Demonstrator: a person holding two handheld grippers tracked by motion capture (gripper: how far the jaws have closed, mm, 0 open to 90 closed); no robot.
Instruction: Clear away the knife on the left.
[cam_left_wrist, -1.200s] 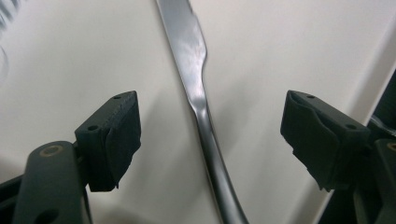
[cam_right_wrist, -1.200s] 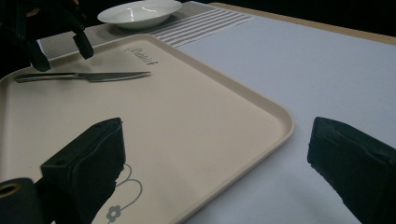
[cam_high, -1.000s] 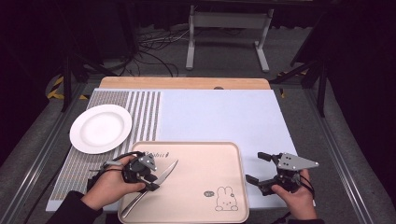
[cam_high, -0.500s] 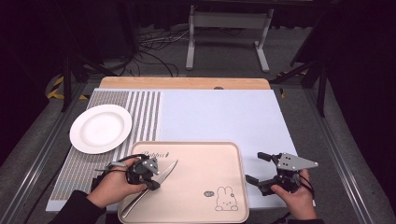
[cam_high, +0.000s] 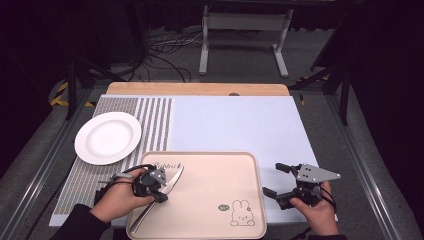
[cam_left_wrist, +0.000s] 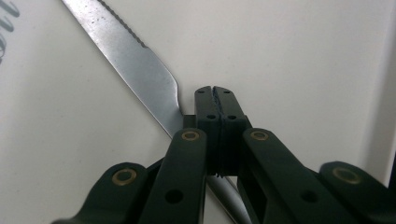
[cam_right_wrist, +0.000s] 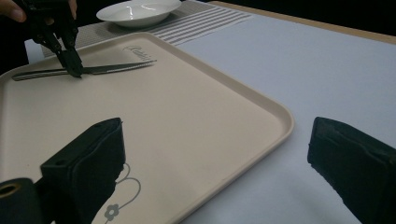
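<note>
1. a beige tray (cam_high: 210, 200) with a rabbit drawing sits at the near edge of the table, on a pale blue mat (cam_high: 235, 125).
2. a table knife (cam_high: 162, 192) lies flat on the tray's left part, its serrated blade pointing away from the person and to the right, its handle toward the tray's near left corner.
3. the left gripper (cam_high: 159, 194), held in the person's left hand (cam_high: 120, 197), is down over the knife where blade meets handle.
4. in the left gripper view its jaws are pressed together with no gap, and the knife (cam_left_wrist: 135, 65) runs beside and under them; whether they pinch the knife cannot be told.
5. in the right gripper view the left gripper (cam_right_wrist: 74, 69) stands with its tip on the knife (cam_right_wrist: 88, 70).
6. the right gripper (cam_high: 276, 181), in the right hand (cam_high: 315, 205), rests on the mat just right of the tray, jaws spread wide with nothing between them.
7. a white plate (cam_high: 107, 137) sits on a striped placemat (cam_high: 125, 130) beyond the tray's left corner, well apart from both grippers.
</note>
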